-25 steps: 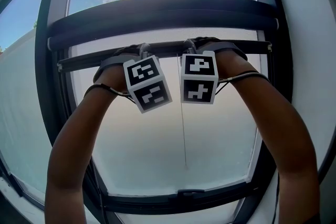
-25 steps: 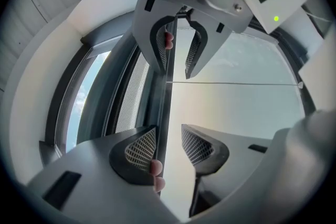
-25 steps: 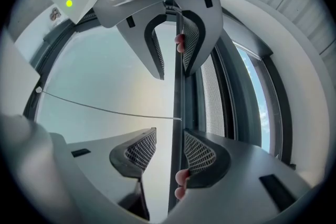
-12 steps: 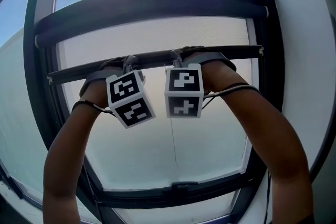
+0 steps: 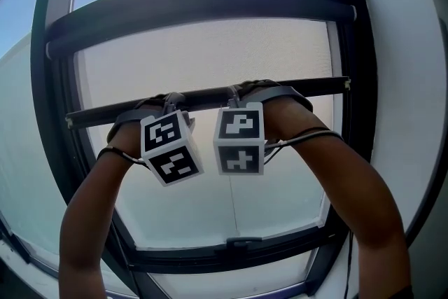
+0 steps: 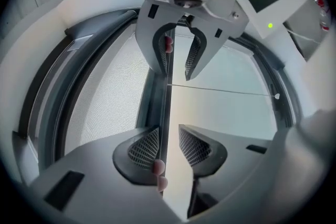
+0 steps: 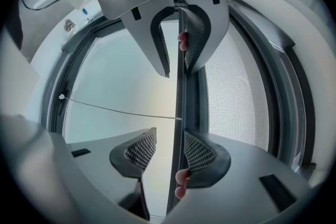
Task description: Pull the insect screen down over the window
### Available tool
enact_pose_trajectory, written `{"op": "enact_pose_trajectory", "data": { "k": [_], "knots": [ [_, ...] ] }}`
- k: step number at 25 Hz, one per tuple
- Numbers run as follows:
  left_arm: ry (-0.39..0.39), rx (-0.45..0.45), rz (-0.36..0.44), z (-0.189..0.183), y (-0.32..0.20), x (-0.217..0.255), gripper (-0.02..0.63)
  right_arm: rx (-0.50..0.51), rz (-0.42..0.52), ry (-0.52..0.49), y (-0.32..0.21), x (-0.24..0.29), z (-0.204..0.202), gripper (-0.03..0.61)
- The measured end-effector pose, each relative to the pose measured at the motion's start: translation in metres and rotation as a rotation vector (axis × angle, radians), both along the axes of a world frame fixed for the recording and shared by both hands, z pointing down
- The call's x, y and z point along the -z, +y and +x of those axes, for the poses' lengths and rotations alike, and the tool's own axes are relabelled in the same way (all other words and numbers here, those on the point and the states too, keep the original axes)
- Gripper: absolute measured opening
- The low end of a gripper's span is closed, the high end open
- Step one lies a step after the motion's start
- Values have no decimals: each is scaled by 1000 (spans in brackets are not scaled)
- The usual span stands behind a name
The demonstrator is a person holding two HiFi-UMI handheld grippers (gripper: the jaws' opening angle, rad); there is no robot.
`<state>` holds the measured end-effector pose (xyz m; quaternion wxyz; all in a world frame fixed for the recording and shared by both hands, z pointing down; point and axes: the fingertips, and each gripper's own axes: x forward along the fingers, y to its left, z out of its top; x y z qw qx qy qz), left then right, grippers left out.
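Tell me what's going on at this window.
A person holds the left gripper and right gripper side by side over the dark pull bar of the grey mesh insect screen. The bar sits between both pairs of open jaws; the left's have just been closing. The screen is partway down, the bar well above the dark bottom frame.

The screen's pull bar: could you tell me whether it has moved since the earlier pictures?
Yes: the pull bar has dropped away from the roller housing above, exposing more mesh.
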<state>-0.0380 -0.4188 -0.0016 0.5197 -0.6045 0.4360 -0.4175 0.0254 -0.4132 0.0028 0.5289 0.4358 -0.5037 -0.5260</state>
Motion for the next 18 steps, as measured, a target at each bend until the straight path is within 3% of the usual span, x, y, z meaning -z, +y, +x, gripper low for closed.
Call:
{"op": "enact_pose_trajectory", "data": {
  "k": [7,18],
  "knots": [
    [-68,36,48,-2,8,-17,120,9,-34,-28,9,-17,-1,164],
    [-32,-33,-61,0,10,-58,120,-2,-141,-30,11,-57,-1,164]
  ]
}}
